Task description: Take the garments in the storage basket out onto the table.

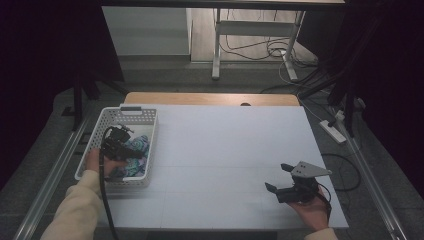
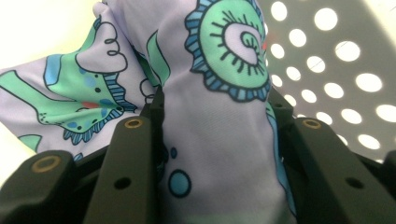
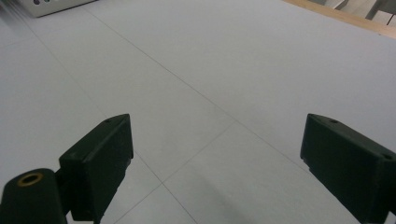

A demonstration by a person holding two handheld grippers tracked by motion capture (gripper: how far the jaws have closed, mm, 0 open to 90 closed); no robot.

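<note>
Left gripper view: left gripper pinches patterned cloth between its jaws.

Counting what's showing: 1 basket, white and perforated, sitting at the left edge of the surface. 1 printed cloth lying in it, lilac with green and blue swirls; can't tell if more pieces are bunching under it. 2 grippers: left gripper working in the basket, right gripper hovering over the bare right side. 2 hands showing, one per gripper. 1 grey three-cornered plate, riding on the right gripper. 1 surface. On the floor beyond: 1 power strip lying at the right, several cables trailing.
</note>
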